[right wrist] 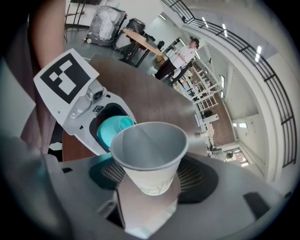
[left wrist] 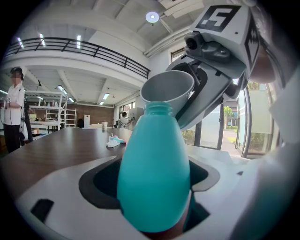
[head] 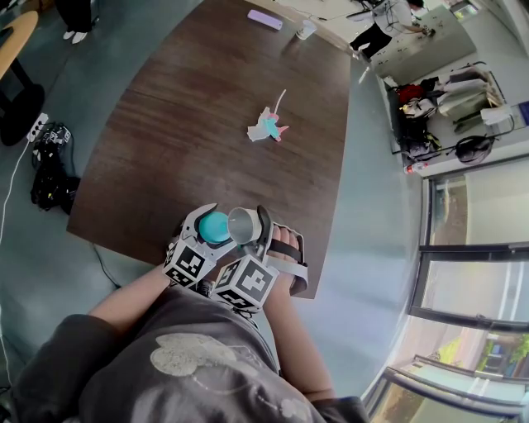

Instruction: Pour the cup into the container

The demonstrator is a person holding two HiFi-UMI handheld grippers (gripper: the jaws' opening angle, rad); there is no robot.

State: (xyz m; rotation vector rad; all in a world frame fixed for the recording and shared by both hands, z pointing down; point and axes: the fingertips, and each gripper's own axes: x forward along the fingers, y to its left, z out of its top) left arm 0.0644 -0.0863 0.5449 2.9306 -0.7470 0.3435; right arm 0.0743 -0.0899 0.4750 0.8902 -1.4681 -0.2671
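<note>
Teal bottle point(left wrist: 153, 173) is sitting clenched in left gripper point(head: 212, 229) fingers while right gripper point(head: 248, 228) fingers, grasping the empty-looking paper cup point(right wrist: 149, 152) above it, are apparently finishing pouring.

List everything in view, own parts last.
table: one, dark brown, centre.
teal bottle: one, teal, in the left gripper at the table's near edge.
paper cup: one, white, in the right gripper, tipped toward the bottle's mouth.
crumpled scrap: one, white, teal and pink, mid-table.
flat pad: one, lilac, table's far end.
small cup: one, pale, far end.
cables: one bundle, black, floor left of table.
left gripper: one, white, shut on the teal bottle.
right gripper: one, white, shut on the paper cup.
forearms: two, bottom of head view.
</note>
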